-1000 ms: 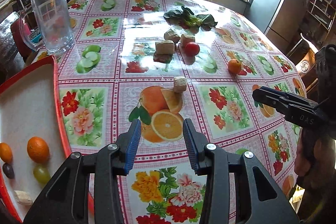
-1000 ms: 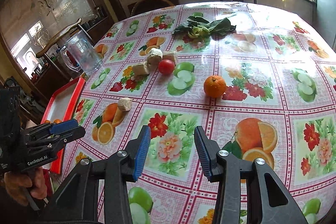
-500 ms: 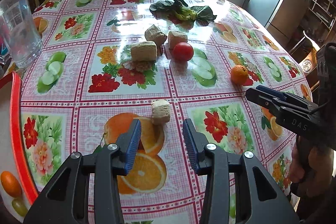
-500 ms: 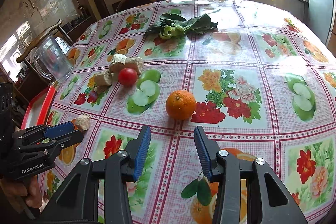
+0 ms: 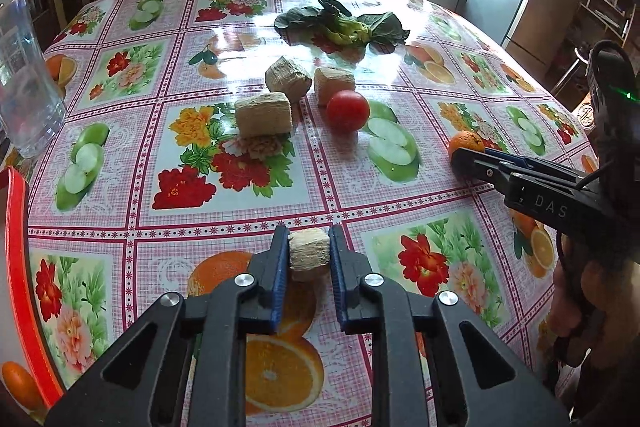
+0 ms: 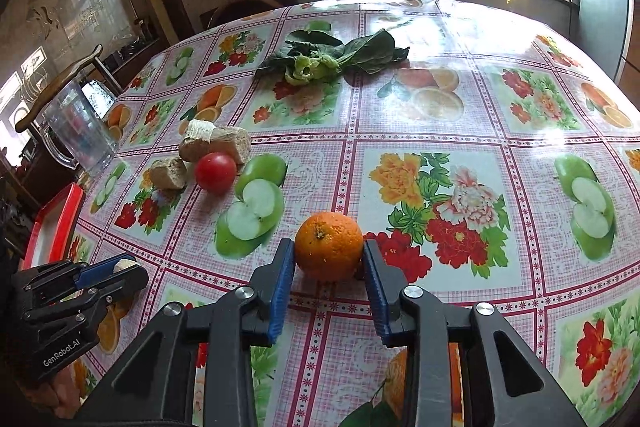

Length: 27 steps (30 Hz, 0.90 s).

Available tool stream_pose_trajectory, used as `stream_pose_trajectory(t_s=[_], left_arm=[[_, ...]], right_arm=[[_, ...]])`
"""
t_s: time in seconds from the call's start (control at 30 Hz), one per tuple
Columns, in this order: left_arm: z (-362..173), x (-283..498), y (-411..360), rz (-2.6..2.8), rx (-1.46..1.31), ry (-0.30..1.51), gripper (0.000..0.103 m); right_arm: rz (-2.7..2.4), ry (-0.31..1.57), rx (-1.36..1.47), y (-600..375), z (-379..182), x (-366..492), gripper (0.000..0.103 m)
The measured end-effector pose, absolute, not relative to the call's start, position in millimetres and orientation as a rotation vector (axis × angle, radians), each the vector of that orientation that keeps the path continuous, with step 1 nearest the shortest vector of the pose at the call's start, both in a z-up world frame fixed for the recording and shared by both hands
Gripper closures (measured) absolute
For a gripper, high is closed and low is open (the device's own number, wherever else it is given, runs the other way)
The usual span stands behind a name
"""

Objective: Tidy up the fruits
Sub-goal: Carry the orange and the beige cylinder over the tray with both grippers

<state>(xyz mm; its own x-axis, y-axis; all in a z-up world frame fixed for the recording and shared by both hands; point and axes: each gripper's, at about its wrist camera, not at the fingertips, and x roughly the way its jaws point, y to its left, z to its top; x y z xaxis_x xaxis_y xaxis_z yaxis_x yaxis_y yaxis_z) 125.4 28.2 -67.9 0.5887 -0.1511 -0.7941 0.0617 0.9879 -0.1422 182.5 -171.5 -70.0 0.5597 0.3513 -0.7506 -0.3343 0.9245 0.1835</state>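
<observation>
Left gripper advanced to biscuit, jaws narrowed, now flanking it. Right gripper advanced to orange, pads now bracketing it.
</observation>
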Motion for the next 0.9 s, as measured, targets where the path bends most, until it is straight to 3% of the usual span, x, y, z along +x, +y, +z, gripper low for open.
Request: stream_pose_trajectory(t_s=[0.9], left_arm=[[-27,28,72,-0.085,-0.175,0.829,0.086]], right_arm=[[0.626,0.823,-0.011,-112,-5,66,0.069]])
